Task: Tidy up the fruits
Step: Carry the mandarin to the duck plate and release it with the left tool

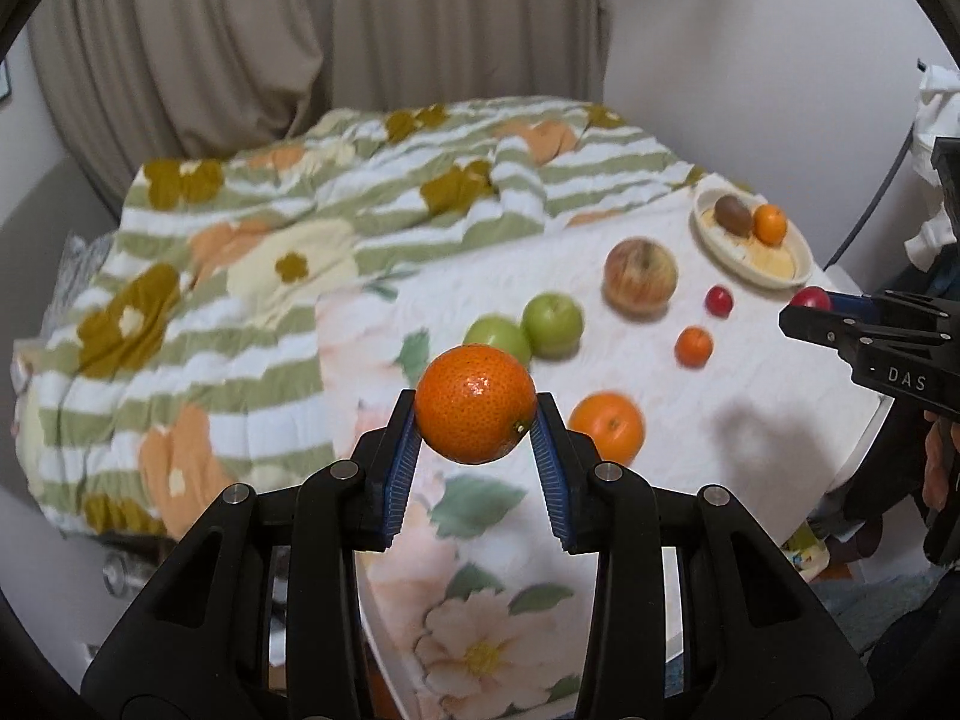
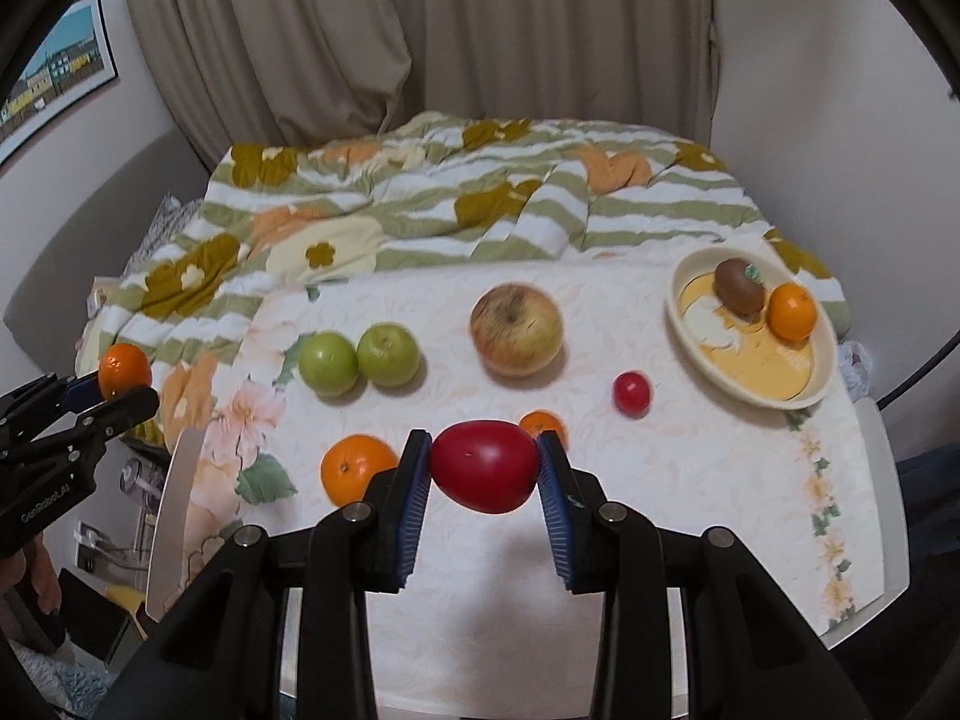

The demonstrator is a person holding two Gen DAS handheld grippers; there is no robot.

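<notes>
My left gripper [image 1: 475,420] is shut on a tangerine [image 1: 475,403], held above the table's left part; it also shows in the right wrist view [image 2: 124,370]. My right gripper [image 2: 485,471] is shut on a red oval fruit [image 2: 483,466], held above the table's front; it also shows in the left wrist view [image 1: 811,299]. On the floral tablecloth lie two green apples [image 2: 358,360], a large yellow-red apple [image 2: 516,329], a small red fruit [image 2: 631,392], an orange [image 2: 355,468] and a small tangerine [image 2: 543,423]. A cream plate [image 2: 822,373] at the back right holds a kiwi [image 2: 739,288] and a tangerine [image 2: 792,311].
A rumpled green-striped floral blanket [image 2: 420,204] lies on the bed behind the table. Curtains [image 2: 420,30] hang at the back. The table's left edge [image 2: 174,510] drops off to clutter on the floor.
</notes>
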